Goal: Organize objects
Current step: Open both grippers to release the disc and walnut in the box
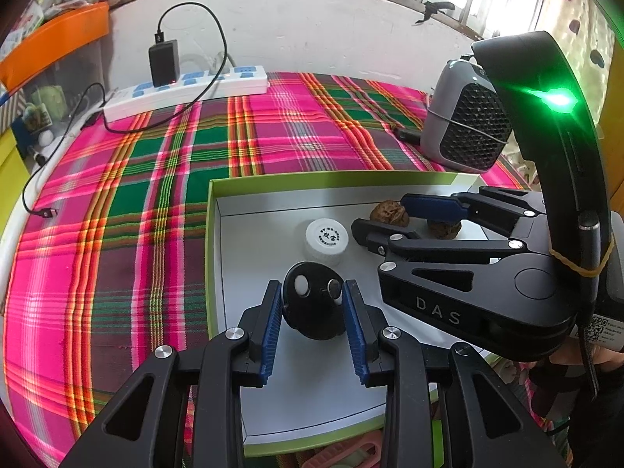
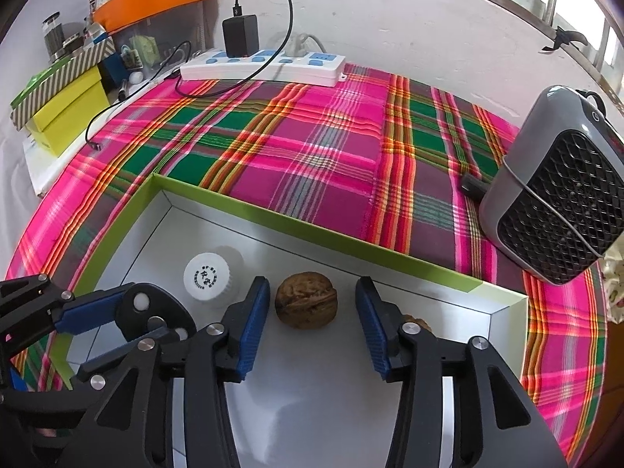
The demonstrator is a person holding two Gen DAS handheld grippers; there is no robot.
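Second walnut (image 2: 419,321) mostly behind the right claw (image 2: 312,325); white cap's (image 2: 205,275) print too small to read.

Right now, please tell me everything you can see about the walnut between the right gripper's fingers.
The walnut is brown, whole and roundish, with a wrinkled shell and a seam running across it. It rests on the pale floor of the green-rimmed box, near the far wall. It lies between the blue pads of the right gripper, with a visible gap on each side, so nothing grips it. A second walnut lies mostly hidden behind the right finger.
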